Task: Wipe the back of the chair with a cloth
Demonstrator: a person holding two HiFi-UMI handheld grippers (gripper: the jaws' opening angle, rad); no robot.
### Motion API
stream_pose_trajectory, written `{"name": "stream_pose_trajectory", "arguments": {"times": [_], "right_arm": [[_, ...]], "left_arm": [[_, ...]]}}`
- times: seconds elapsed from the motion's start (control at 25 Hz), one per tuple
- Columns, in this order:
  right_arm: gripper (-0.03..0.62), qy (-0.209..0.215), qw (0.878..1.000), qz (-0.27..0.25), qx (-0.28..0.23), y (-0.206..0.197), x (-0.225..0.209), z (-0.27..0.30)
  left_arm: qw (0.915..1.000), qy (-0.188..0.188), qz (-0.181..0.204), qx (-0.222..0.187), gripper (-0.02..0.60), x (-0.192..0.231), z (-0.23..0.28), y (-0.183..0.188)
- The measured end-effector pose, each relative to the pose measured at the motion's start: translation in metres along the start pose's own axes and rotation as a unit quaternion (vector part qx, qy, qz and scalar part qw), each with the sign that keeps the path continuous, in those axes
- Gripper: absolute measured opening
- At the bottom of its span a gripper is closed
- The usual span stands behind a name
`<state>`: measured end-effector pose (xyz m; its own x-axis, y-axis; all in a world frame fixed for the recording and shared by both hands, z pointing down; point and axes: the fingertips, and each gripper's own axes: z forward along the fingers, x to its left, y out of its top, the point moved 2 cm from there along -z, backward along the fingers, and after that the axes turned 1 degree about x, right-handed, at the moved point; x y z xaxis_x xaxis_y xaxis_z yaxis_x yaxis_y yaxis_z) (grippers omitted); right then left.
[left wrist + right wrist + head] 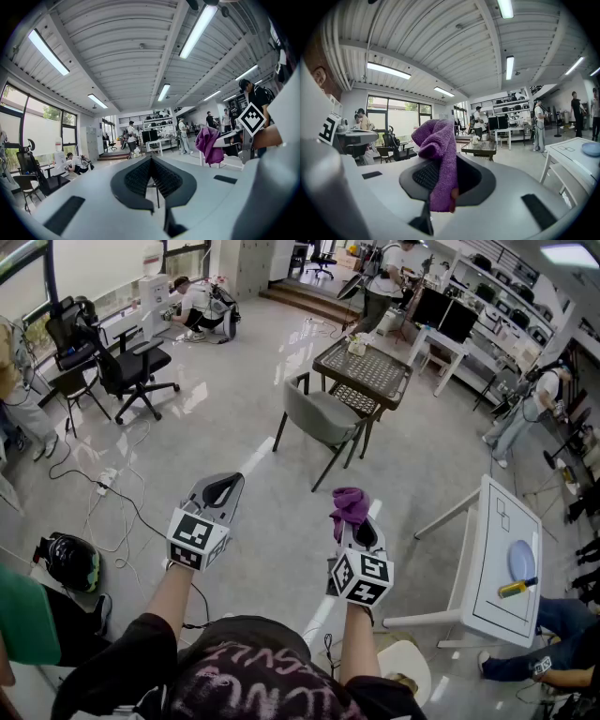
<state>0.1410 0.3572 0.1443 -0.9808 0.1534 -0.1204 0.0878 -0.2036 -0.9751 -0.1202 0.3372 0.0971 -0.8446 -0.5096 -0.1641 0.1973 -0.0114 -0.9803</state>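
At lower centre, my right gripper (357, 529) pinches a purple terry cloth (349, 504); my left gripper (231, 482) is closed, empty.

The cloth (349, 505) is purple, the chair (323, 416) grey, and the table (370, 371) seemingly dark brown, latticed.

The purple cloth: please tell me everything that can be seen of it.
The purple cloth is soft, fluffy, towel-like fabric, bunched in folds. The right hand-held gripper pinches it between its shut jaws; most of it stands past the jaws. It is held in the air, not touching the grey chair.
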Motion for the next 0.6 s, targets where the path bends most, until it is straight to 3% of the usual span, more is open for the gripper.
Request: {"name": "stream_pose_trajectory", "arguments": {"times": [0.6], "right_arm": [[0.086, -0.002, 1.000, 0.005, -0.006, 0.000, 0.007, 0.002]], "left_arm": [[1.0000, 0.004, 0.006, 0.002, 0.009, 0.013, -0.004, -0.003]]}}
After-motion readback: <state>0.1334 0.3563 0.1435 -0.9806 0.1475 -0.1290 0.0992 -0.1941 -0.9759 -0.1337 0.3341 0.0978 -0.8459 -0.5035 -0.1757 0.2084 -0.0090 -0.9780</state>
